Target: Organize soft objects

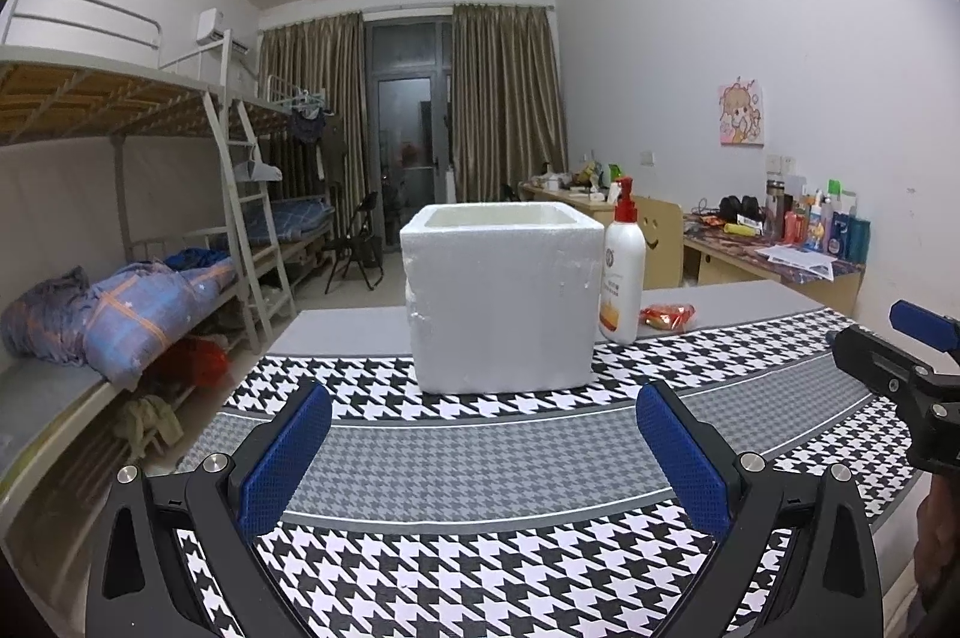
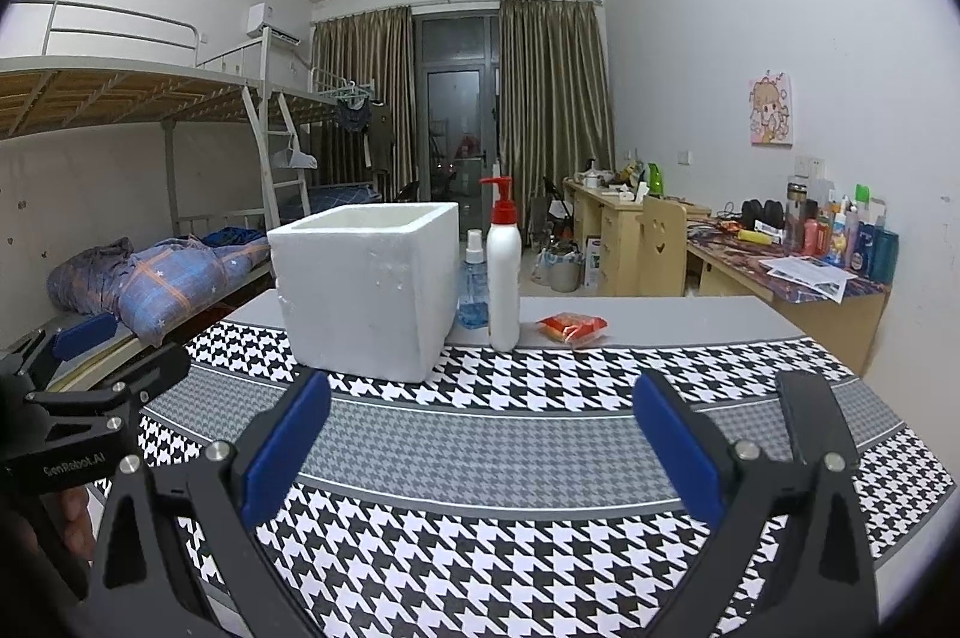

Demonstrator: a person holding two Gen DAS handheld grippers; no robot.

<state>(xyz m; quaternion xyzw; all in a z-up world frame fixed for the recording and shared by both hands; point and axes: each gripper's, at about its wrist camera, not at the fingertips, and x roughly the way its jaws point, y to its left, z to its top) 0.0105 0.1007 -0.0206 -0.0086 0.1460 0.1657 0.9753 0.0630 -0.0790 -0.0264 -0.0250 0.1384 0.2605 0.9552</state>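
A: Red snack packet (image 2: 572, 326), the soft item on this worktop (image 2: 690, 320), lies on the bare grey strip past the houndstooth cloth (image 2: 480, 566), just right of the white pump bottle (image 2: 503, 272).

B: And the box?

A: White foam box (image 1: 501, 296) stands upright and uncovered on the far edge of the cloth, left of the pump bottle. From the right wrist view, 1 small blue spray bottle (image 2: 473, 287) shows between box and pump bottle, set behind them.

B: Where are the 2 grippers?

A: Left gripper (image 1: 483, 458) hovers over the grey band of the cloth, its blue pads (image 1: 285, 464) spread wide with nothing between them, facing the box. Right gripper (image 2: 480, 449) hangs beside it, blue pads (image 2: 678, 449) likewise wide apart and empty, well short of the packet.

B: Anything of the person?

A: Part of a hand (image 2: 72, 512) shows at the lower left of the right wrist view, under the left gripper's black frame.

B: Background?

A: Bunk beds (image 1: 120, 110) line the left wall; a cluttered desk (image 1: 774, 251) runs along the right.
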